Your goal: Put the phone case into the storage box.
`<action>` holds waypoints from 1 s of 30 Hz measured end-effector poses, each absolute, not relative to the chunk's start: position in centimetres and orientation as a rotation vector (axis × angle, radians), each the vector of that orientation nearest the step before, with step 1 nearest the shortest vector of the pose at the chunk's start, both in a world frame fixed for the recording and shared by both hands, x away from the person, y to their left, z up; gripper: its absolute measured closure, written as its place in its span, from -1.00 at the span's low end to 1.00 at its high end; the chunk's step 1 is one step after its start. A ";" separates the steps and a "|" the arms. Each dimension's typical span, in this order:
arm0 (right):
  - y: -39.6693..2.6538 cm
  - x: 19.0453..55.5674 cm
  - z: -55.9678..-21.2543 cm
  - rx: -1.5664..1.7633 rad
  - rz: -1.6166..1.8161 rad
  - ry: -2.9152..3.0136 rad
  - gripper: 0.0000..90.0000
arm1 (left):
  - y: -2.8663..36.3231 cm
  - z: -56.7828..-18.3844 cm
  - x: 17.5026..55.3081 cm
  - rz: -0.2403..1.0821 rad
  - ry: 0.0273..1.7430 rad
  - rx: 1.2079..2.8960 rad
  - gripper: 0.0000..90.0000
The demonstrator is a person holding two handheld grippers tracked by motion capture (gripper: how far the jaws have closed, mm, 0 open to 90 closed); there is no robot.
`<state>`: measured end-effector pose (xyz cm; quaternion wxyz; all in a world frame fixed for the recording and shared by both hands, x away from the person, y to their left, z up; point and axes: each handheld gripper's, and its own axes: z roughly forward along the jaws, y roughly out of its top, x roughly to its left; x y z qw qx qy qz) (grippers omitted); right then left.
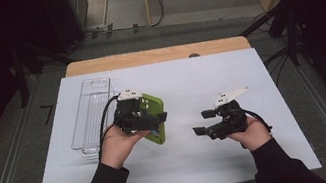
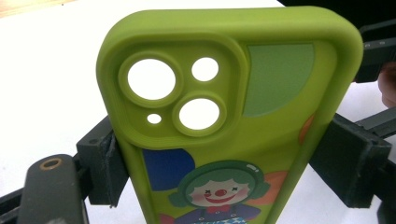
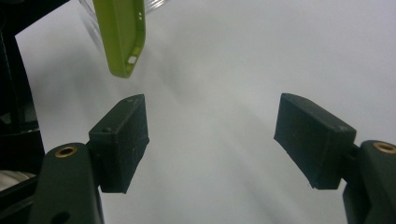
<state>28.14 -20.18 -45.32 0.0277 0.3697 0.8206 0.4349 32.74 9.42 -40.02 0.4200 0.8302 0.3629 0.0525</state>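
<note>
A smooth white sheet (image 1: pixel 224 162) covers the wooden table, a clear rectangular plastic bin (image 1: pixel 92 115) lying along its left side. The left gripper (image 1: pixel 152 120) clamps a matte lime-green silicone phone case (image 2: pixel 224 135) across its 2 long edges, lifted above the sheet just right of the bin; its back shows 3 round camera cutouts and a cartoon clown. The right gripper (image 1: pixel 202 121) hovers well apart, its black blocky jaws spread with nothing between.
</note>
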 end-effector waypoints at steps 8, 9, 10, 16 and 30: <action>-20.9 27.4 -45.7 1.151 1.316 2.539 -0.46 | 9.9 -39.7 32.9 0.140 0.923 2.070 -0.63; -21.0 27.3 -45.8 1.152 1.312 2.539 -0.46 | 9.9 -39.7 32.9 0.140 0.923 2.070 -0.63; -21.1 27.2 -45.9 1.150 1.308 2.540 -0.46 | 10.0 -39.7 33.0 0.136 0.923 2.070 -0.63; -21.9 26.5 -46.2 1.175 1.292 2.533 -0.46 | 10.3 -39.5 33.1 0.143 0.926 2.065 -0.63; -22.9 25.5 -47.2 1.210 1.279 2.515 -0.46 | 11.1 -38.7 33.7 0.156 0.939 2.054 -0.63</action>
